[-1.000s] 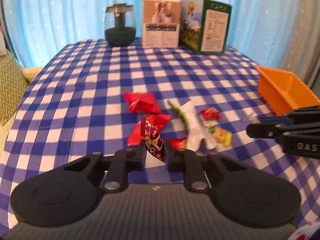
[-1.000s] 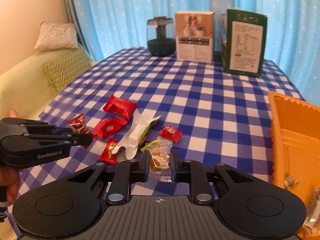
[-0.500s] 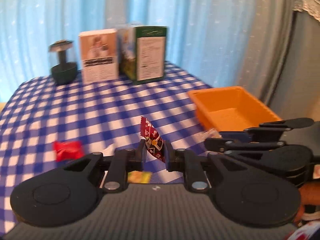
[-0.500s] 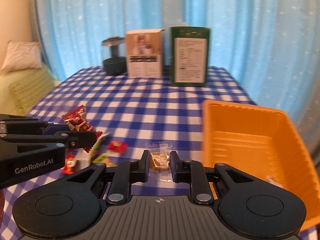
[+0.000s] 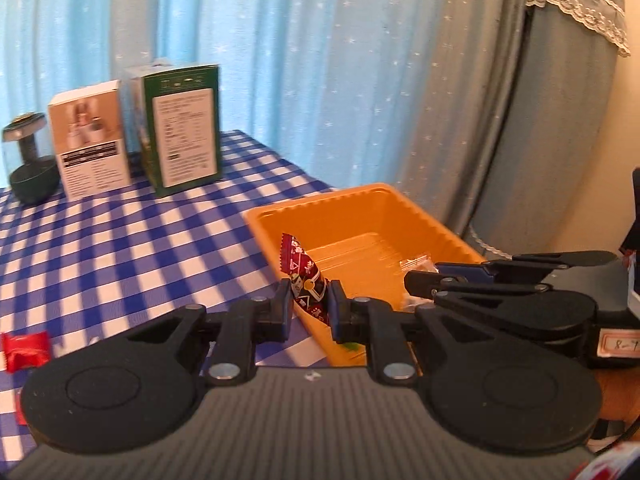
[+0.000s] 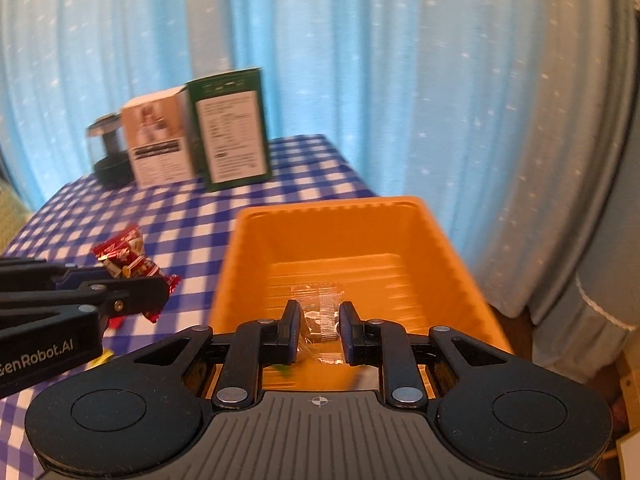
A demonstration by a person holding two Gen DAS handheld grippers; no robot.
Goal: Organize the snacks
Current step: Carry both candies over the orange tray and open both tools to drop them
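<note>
Both grippers have swung away from the scattered snacks and now sit at the orange bin [image 6: 320,236], which fills the view straight ahead of the right gripper [image 6: 319,326] and lies ahead and slightly to the right of the left gripper [image 5: 307,304]. The left gripper is clamped narrow on a dark red patterned candy [image 5: 304,280], which stands up between the pads just over the bin's near rim. The right gripper is pinched on a clear-wrapped candy [image 6: 320,312], held above the bin's floor. A second ago both tools were low over the checked tablecloth [image 5: 120,240] among the loose wrappers, with the bin off at the right edge; half a second ago it was only partly ahead. Now the pile has dropped behind and to the left, with just one red packet [image 5: 26,350] showing at the left gripper's left side. The carry looks nearly finished, so releasing both candies into the bin is likely the next step. The grips themselves look unchanged throughout.
</note>
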